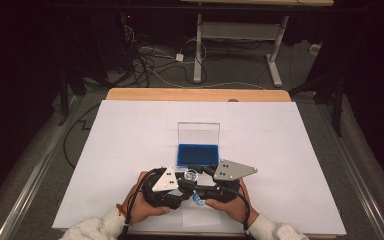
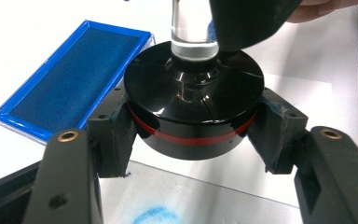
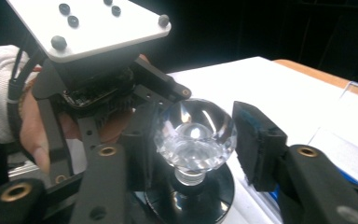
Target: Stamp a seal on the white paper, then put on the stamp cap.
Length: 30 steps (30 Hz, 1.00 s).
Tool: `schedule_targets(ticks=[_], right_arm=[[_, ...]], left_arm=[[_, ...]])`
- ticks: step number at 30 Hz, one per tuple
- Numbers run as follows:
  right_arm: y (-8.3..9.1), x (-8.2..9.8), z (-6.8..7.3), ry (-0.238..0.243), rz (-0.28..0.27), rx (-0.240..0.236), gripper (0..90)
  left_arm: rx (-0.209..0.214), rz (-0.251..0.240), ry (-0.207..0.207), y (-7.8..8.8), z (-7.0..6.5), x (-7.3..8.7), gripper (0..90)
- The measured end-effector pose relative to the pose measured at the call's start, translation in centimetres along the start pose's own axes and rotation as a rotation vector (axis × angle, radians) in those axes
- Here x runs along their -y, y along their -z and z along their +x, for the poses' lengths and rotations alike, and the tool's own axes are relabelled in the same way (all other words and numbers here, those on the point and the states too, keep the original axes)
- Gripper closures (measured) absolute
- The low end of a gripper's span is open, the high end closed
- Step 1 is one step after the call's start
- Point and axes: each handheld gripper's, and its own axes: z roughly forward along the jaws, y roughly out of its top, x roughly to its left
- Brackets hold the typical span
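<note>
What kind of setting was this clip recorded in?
Most likely a lab or recording workspace, not a home. A wooden table covered in white paper stands amid dark surroundings, with loose cables on the floor and an adjustable desk frame behind. A blue ink pad sits on the paper.

A light wooden table (image 1: 130,94) carries a large white paper sheet (image 1: 130,150) that covers nearly all of its top. Directly on the sheet, just beyond the tips of the two grippers, lies an open clear plastic case with a blue ink pad (image 1: 197,154), its transparent lid standing upright at the far side. Below the grippers, on a smaller white paper slip (image 2: 205,200), sits a smudged blue ink mark (image 2: 156,217).
</note>
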Motion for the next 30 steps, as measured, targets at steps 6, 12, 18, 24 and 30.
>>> schedule_targets(ticks=[6,12,18,24,30], right_arm=[[0.1,-0.2,0.2,0.010,0.017,-0.012,56.9],[0.2,-0.4,0.3,0.033,0.030,-0.012,57.1],[0.3,-0.6,0.5,0.042,0.040,-0.012,57.1],[0.6,-0.7,0.5,0.035,0.032,-0.010,57.2],[1.0,-1.1,0.5,0.035,0.019,-0.003,57.2]], left_arm=[[0.004,0.001,-0.014,0.0,-0.1,0.0,36.7],[0.010,-0.009,-0.023,0.0,-0.1,0.0,36.5],[0.030,-0.022,-0.024,0.1,0.0,0.2,36.4],[0.034,-0.048,-0.013,0.1,0.0,0.2,36.1],[0.021,-0.054,0.015,0.1,0.3,0.4,31.1]])
